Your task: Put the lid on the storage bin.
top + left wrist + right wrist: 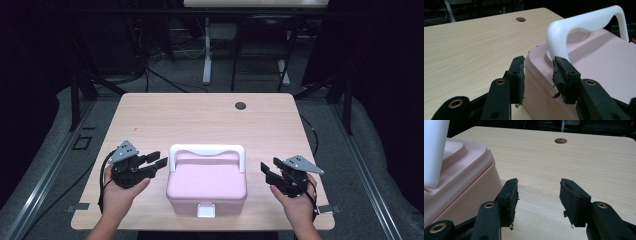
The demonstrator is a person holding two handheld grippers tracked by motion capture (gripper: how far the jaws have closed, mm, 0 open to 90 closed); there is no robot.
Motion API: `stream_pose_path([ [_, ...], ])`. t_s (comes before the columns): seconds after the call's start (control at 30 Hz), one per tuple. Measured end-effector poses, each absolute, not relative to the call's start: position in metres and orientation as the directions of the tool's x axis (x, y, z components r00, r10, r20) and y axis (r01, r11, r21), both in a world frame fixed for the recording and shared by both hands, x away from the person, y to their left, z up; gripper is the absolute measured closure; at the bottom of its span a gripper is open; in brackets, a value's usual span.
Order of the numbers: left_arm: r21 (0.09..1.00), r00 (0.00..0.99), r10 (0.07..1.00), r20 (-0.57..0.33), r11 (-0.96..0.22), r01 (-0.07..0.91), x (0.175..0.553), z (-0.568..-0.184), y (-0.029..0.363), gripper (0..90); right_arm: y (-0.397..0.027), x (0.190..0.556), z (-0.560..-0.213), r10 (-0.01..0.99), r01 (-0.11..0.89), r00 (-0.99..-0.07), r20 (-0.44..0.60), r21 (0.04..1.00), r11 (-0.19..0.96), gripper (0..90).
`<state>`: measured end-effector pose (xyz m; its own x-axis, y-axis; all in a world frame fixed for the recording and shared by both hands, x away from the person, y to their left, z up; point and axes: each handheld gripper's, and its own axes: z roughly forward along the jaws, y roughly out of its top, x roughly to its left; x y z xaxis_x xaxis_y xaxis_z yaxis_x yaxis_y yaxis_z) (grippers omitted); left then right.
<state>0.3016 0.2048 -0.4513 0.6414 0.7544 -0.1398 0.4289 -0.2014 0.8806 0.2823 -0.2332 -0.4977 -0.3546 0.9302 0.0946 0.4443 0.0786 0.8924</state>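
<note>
The pink box (206, 186) sits at the worktop's (210, 120) near edge, latch closed, white handle (207, 151) upright. The left gripper (158, 162) and right gripper (265, 169) flank it, jaws apart and empty. Likely an approach step; next, one must reach the front latch (206, 210).

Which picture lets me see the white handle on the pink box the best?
The high view shows it best: the whole white handle arches across the back of the pink box. The left gripper view shows it close up, one end cut off by the picture's edge. The right gripper view catches just one white leg of it at the left edge.
</note>
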Motion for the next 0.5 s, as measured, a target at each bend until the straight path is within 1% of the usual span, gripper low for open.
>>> stream_pose_path([
  [0.23,0.889,0.619,0.772,-0.144,-0.174,0.424,0.308,-0.457,0.214,57.2,-0.234,0.283,-0.499,0.931,0.449,-0.351,0.096,0.89,0.077,48.1],
  [0.5,0.883,0.592,0.792,-0.15,-0.162,0.441,0.309,-0.467,0.228,55.6,-0.236,0.283,-0.5,0.932,0.45,-0.349,0.094,0.89,0.079,48.1],
])
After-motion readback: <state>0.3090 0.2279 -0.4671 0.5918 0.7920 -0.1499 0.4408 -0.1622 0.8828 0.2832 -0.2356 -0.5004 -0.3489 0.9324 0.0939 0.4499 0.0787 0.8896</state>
